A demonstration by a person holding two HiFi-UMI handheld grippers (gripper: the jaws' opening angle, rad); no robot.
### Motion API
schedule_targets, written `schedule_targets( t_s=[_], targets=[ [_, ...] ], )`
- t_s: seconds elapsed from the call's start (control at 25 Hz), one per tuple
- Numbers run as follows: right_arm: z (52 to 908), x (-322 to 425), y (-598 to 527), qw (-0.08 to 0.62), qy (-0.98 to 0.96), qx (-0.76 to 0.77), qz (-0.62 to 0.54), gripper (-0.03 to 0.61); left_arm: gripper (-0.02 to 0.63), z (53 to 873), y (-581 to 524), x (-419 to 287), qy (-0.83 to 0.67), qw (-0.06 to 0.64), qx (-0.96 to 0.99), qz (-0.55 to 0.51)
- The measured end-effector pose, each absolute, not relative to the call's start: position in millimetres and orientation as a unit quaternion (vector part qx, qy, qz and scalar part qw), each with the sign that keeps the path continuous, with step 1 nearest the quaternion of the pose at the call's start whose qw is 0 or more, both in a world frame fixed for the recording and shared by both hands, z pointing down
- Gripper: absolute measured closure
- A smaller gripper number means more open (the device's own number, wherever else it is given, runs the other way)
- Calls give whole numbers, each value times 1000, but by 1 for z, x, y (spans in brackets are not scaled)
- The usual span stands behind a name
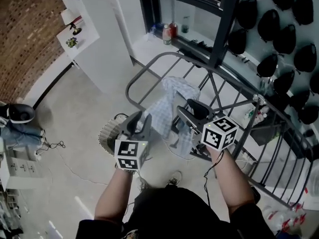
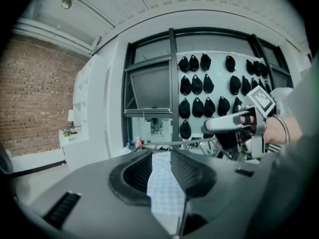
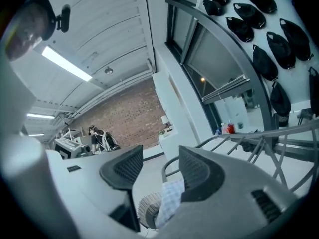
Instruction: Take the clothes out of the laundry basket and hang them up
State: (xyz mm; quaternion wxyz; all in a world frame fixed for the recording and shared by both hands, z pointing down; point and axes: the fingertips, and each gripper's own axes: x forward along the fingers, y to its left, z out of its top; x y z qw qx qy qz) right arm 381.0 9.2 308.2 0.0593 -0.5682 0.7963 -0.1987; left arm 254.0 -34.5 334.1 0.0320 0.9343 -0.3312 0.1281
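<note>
Left tongs narrow, checked cloth between the jaws, not pinched yet; right tongs wide, empty. Cloth's draped over the rack, basket below. Looks like spreading: next, grip both edges and pull flat.

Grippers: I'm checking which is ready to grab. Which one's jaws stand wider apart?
The right gripper: its jaws stand wide apart, floor showing between them. The left gripper has its jaws closer together, with checked cloth filling the gap.
</note>
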Motion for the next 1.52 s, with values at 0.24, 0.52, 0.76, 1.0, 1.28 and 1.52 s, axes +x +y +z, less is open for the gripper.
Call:
schedule_targets(
  t_s=[0.24,0.52,0.76,1.0,1.28,1.52],
  targets=[
    [318,315,-24,59,816,-534,-212,346,535,343,-56,180,-376,50,917,127],
    [325,219,-52,40,841,-491,-225,347,571,348,-69,83,-419,67,896,128],
    [329,149,-65,24,852,-471,-226,344,581,351,-78,6,-448,78,883,119],
    [336,85,-76,13,857,-462,-230,359,594,361,-86,-52,-457,95,877,115],
    [347,14,-86,1,859,-456,-235,386,597,374,-94,-117,-452,114,877,113],
    [349,-28,-95,-4,863,-451,-228,528,597,379,-103,-156,-449,124,878,107]
  ],
)
